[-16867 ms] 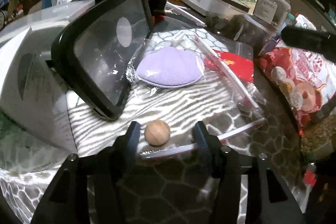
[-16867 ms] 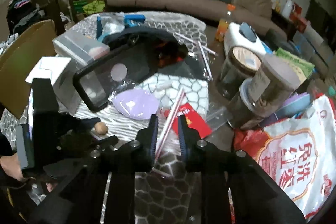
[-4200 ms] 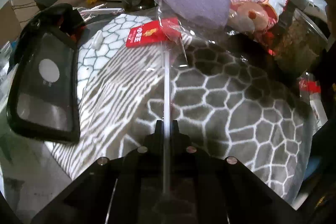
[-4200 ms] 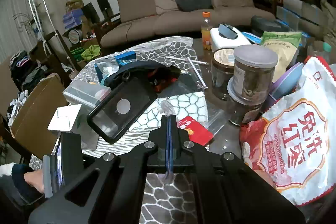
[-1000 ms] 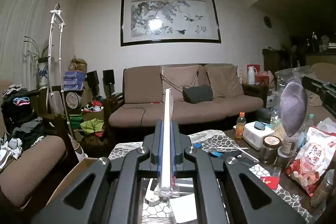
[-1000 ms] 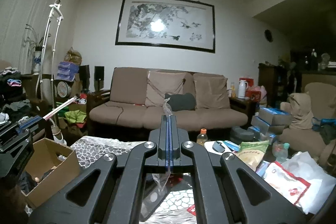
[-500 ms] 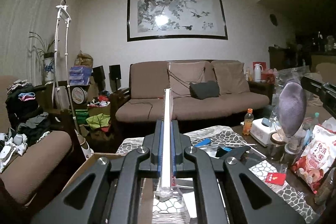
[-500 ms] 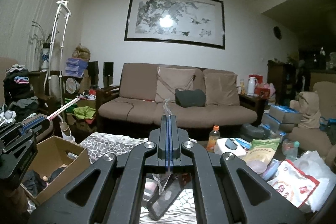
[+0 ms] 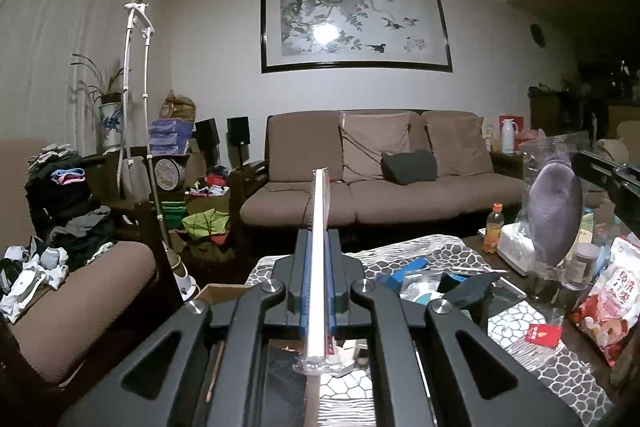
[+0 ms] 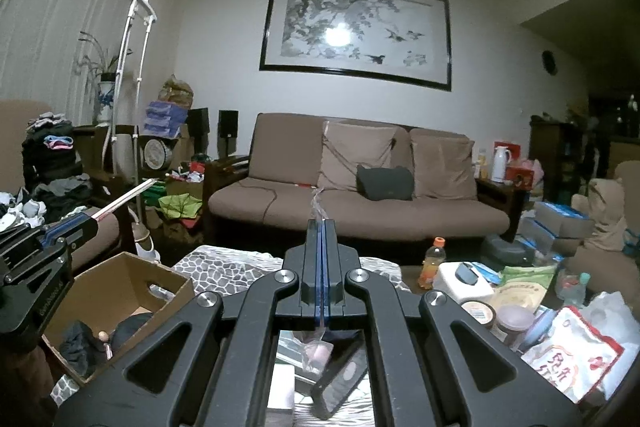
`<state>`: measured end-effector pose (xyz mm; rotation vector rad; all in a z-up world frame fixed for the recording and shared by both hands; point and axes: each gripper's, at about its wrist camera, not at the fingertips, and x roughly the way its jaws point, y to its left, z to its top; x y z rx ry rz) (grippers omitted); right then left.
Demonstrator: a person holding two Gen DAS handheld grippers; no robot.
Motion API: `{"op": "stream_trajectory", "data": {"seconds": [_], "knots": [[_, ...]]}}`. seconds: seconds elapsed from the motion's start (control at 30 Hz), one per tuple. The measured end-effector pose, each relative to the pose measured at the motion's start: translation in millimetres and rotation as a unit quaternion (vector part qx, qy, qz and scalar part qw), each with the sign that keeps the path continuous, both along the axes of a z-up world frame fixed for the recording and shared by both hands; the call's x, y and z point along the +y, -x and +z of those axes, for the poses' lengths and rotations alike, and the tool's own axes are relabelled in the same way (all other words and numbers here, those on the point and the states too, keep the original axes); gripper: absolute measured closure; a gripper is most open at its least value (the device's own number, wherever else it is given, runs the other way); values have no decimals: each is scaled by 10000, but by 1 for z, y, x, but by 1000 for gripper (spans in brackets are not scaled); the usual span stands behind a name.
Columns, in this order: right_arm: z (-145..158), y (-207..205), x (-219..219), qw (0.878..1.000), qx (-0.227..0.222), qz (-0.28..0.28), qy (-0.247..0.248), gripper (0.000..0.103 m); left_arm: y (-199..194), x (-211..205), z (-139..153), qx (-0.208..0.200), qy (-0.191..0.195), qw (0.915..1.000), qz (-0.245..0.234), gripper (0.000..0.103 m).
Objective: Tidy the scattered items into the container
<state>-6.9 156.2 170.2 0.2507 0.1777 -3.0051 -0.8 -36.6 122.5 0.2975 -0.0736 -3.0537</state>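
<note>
My left gripper (image 9: 317, 239) is shut on the white zip strip (image 9: 319, 247) of a clear plastic bag and holds it in the air. My right gripper (image 10: 321, 227) is shut on another edge of the same bag (image 10: 316, 343), which hangs below it. In the left wrist view the bag (image 9: 554, 211) hangs at the right with a purple pad inside, under the right gripper's dark body. The left gripper (image 10: 96, 217) shows at the left of the right wrist view. An open cardboard box (image 10: 116, 307) stands low at the left with dark items inside.
The patterned table (image 10: 224, 267) holds a black-framed case (image 10: 340, 383), jars (image 10: 516, 323), a white appliance (image 10: 464, 281), an orange-capped bottle (image 10: 432, 263) and a red-and-white snack bag (image 10: 576, 355). A brown sofa (image 10: 360, 195) stands behind. An armchair (image 9: 80, 295) is at the left.
Both grippers stay shut on the bag and have drifted slightly; the box and table now show a little more in the right wrist view.
</note>
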Motion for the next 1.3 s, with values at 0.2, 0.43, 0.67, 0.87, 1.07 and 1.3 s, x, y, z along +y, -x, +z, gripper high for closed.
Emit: {"op": "stream_trajectory", "data": {"seconds": [0.2,0.43,0.67,0.87,1.07,1.3], "knots": [[-1,1,-15,9999,-28,155,-15,102,-2,-11,0,-39,-3,9999,115,97],[-4,4,-35,9993,-91,375,-22,102,-5,-27,-2,-91,13,9996,271,97],[-7,5,-58,9978,-150,646,-11,102,-7,-43,-3,-155,24,9987,488,97],[-12,5,-75,9961,-210,860,-14,102,-9,-54,-5,-198,48,9979,615,97],[-17,1,-92,9939,-222,1076,-56,102,-13,-70,-7,-272,29,9967,760,97],[-22,-4,-115,9899,-250,1391,-111,102,-17,-89,-10,-343,-34,9952,920,97]]}}
